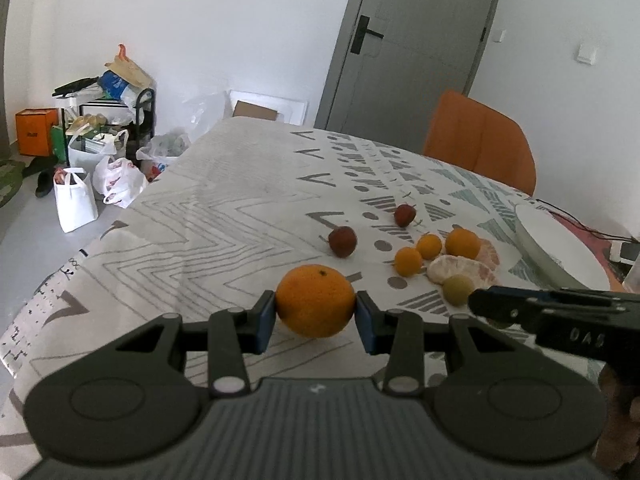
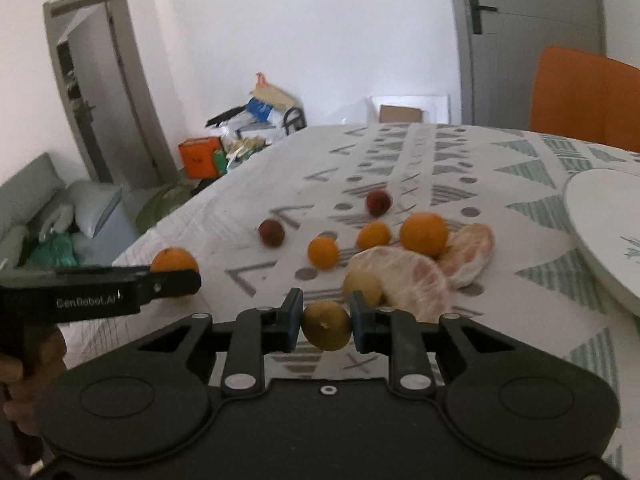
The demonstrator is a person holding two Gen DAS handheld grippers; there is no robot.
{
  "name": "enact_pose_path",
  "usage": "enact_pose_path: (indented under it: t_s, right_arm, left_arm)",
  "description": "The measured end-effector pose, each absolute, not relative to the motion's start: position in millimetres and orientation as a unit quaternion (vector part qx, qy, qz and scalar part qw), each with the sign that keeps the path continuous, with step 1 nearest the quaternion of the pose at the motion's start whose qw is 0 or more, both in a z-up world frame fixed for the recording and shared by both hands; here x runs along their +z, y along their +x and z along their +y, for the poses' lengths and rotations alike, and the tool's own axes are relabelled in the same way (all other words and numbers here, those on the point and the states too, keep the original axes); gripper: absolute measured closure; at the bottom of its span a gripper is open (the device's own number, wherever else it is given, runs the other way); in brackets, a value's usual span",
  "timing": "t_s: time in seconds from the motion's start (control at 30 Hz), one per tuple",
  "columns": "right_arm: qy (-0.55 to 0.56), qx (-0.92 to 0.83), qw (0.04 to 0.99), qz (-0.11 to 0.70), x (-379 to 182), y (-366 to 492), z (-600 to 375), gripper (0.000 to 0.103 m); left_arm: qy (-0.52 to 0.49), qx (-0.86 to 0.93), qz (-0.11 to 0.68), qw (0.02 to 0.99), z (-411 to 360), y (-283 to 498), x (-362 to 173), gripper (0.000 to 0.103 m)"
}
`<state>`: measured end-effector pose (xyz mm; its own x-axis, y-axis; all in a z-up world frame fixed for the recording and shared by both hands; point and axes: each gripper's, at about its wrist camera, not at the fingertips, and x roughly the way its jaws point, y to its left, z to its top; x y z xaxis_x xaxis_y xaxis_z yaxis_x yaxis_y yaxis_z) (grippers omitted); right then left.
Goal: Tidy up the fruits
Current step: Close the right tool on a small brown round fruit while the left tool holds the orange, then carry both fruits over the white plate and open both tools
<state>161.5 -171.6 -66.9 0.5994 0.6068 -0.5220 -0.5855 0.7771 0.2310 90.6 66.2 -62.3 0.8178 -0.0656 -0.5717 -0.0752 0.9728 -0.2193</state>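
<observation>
Oranges first: our left tongs (image 1: 316, 312) are clamped on a large orange (image 1: 315, 301), held just above the patterned tabletop (image 1: 224, 216). Right of it we note two dark red fruits (image 1: 343, 241), small oranges (image 1: 408, 261) and peeled citrus halves (image 1: 460, 269) lying loose. Our right tongs (image 2: 326, 322) grip a small yellow-green fruit (image 2: 326, 325); white plate (image 2: 600, 232) at far right

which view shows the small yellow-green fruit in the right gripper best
The right wrist view: the small round yellow-green fruit sits centred between the right hand-held gripper pads, whole outline visible. In the left wrist view that gripper appears side-on and the held fruit cannot be made out.
</observation>
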Motion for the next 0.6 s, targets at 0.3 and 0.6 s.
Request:
enact_pose_path:
  t_s: [0.3, 0.6]
  right_arm:
    - [0.043, 0.265, 0.923, 0.276, -63, 165, -220, 0.079]
    - [0.043, 0.206, 0.944, 0.255, -59, 167, -268, 0.079]
  left_arm:
    - [-0.088, -0.053, 0.307, 0.946, 33, 115, -59, 0.062]
    - [-0.066, -0.107, 0.318, 0.940, -14, 147, -64, 0.062]
